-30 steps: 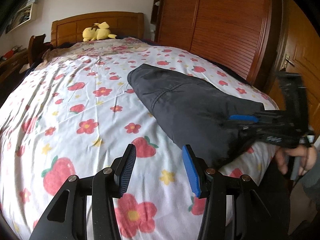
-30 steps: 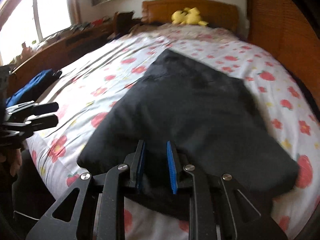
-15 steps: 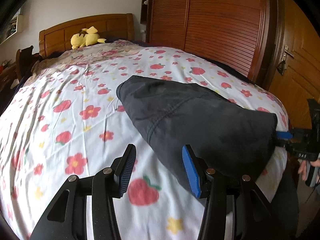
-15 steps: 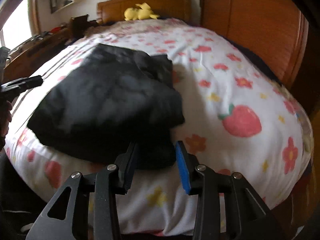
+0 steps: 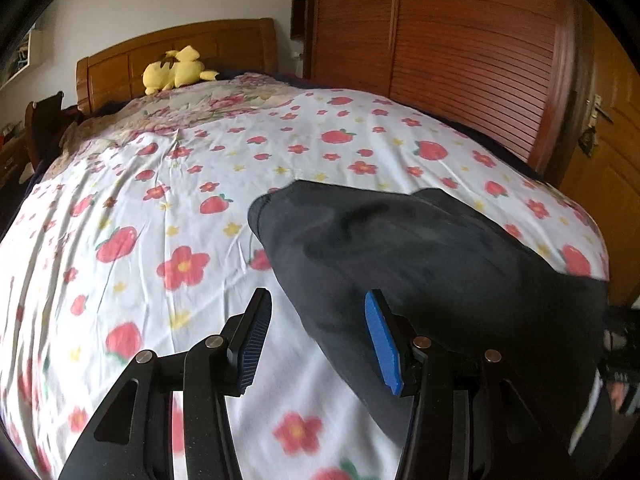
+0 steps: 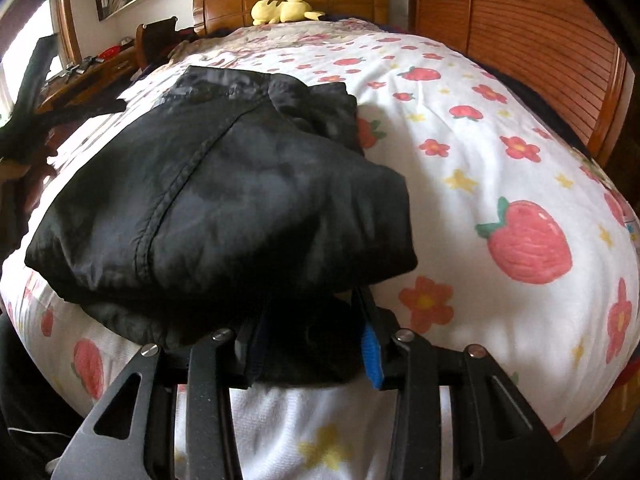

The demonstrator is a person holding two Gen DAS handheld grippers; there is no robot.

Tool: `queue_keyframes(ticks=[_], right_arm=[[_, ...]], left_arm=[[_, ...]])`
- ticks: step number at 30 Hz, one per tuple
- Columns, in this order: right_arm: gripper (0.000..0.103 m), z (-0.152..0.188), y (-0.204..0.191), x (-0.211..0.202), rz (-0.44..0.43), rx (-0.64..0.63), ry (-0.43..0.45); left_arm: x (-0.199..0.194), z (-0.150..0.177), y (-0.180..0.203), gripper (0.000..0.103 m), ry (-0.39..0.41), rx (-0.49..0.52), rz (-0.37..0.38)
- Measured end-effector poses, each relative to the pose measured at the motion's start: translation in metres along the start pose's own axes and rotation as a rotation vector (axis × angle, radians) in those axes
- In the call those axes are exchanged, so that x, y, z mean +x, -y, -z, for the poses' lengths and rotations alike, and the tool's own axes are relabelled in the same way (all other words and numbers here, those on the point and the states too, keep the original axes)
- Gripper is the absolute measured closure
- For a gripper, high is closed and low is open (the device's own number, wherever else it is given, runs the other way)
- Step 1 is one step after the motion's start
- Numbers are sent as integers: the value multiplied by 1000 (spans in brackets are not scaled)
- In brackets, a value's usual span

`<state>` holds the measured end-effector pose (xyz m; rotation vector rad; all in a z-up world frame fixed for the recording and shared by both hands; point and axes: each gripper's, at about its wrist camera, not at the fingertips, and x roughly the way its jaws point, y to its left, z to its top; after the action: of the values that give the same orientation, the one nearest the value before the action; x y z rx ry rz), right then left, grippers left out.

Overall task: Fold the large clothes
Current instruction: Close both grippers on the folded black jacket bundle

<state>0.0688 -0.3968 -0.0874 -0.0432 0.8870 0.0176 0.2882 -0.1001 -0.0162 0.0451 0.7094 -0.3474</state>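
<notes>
While it sits near the foot of the bed [image 5: 160,200], the black garment [image 6: 224,200] is already bunched into a thick folded bundle, with a stitched seam running down its top layer and a rumpled bit poking out at the far end (looks like jacket-type fabric, can't say for sure). The right tongs [image 6: 316,344] are spread partway with the bundle's near edge sitting between the blue pads; can't tell if they're actually pinching it. The left tongs [image 5: 316,340] are wide open, holding nothing, hovering just beside the garment's left edge. Around it: strawberry-and-flower sheet [image 6: 520,160], a yellow plush [image 5: 176,70] up by the headboard [image 5: 180,48], wooden wardrobe [image 5: 460,52] along the right.
</notes>
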Motion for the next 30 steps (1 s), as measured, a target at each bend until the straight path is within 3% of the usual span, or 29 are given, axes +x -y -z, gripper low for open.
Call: queue_keyframes(ticks=[11, 18, 24, 27, 28, 30], right_arm=[[58, 1, 4, 7, -33, 18, 16], [57, -1, 3, 7, -36, 38, 11], [57, -3, 8, 12, -97, 100, 4], [57, -4, 6, 13, -107, 91, 1], [57, -4, 6, 14, -115, 94, -2], [62, -4, 6, 14, -130, 100, -5]], left_arm=[[87, -38, -24, 52, -70, -39, -12], [120, -38, -36, 31, -106, -106, 4], [135, -43, -47, 31, -149, -192, 69], [140, -48, -48, 35, -160, -191, 75], [141, -50, -47, 45, -162, -186, 86], [141, -52, -46, 55, -168, -181, 98]])
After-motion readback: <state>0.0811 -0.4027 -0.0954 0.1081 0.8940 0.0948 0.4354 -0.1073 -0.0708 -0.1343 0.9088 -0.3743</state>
